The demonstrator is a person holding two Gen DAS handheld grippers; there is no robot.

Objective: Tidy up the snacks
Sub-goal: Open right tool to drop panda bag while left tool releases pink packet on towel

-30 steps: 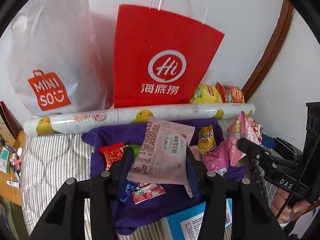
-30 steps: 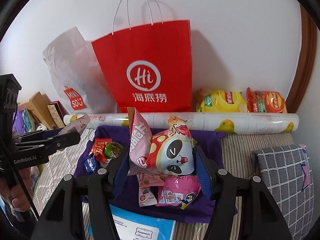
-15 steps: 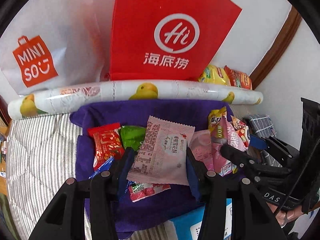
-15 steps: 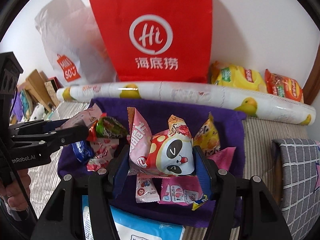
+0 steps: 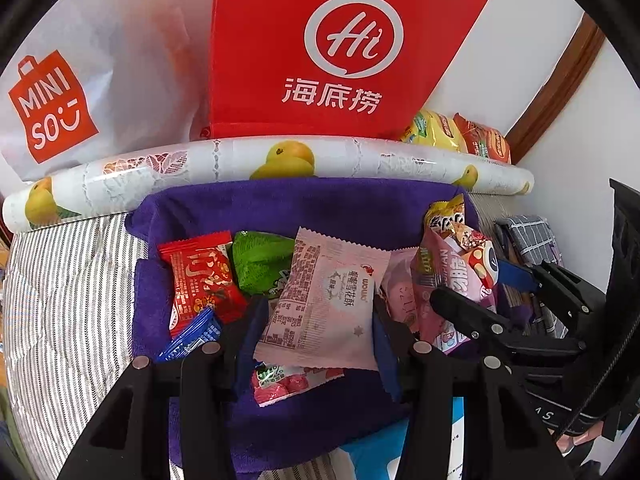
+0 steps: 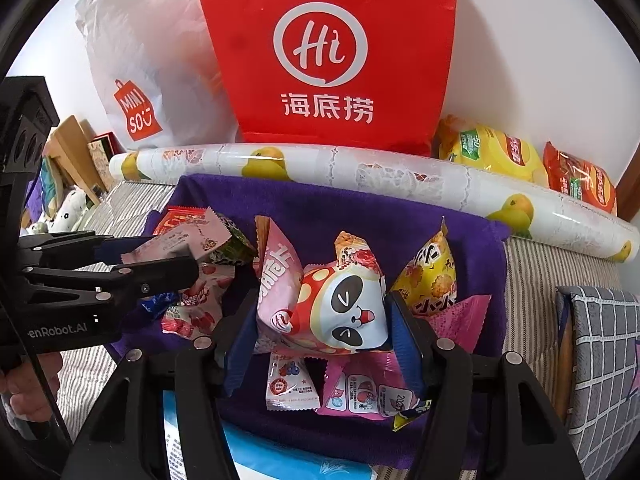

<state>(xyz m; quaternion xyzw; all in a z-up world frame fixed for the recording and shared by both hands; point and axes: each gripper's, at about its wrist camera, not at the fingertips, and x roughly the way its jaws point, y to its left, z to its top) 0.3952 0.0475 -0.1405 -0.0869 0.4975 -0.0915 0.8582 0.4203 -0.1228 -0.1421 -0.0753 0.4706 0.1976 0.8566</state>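
- The left gripper (image 5: 318,320) is clamped on a pale pink flat packet (image 5: 326,300), its blue pads pressing both side edges, the packet held above the purple cloth (image 5: 304,204).
- Just under that packet lies a strawberry candy wrapper (image 5: 288,382); to the gripper's left sit a red packet (image 5: 200,276), a green packet (image 5: 260,260) and a small blue sachet (image 5: 192,338).
- The right gripper (image 6: 322,316) is closed on a puffy panda-face packet (image 6: 344,308), with a pink packet (image 6: 276,268) squeezed in beside it on the left.
- Beyond its right finger stands a yellow snack bag (image 6: 432,276); below the panda packet lie a small white sachet (image 6: 290,384) and a bright pink wrapper (image 6: 368,392).
- Ahead of both grippers, past the cloth, a fruit-printed roll (image 6: 360,172) lies crosswise, with a red paper bag (image 6: 332,52) and a white plastic bag (image 6: 144,60) behind it against the wall.
- Everything rests on a striped bed (image 5: 68,280).
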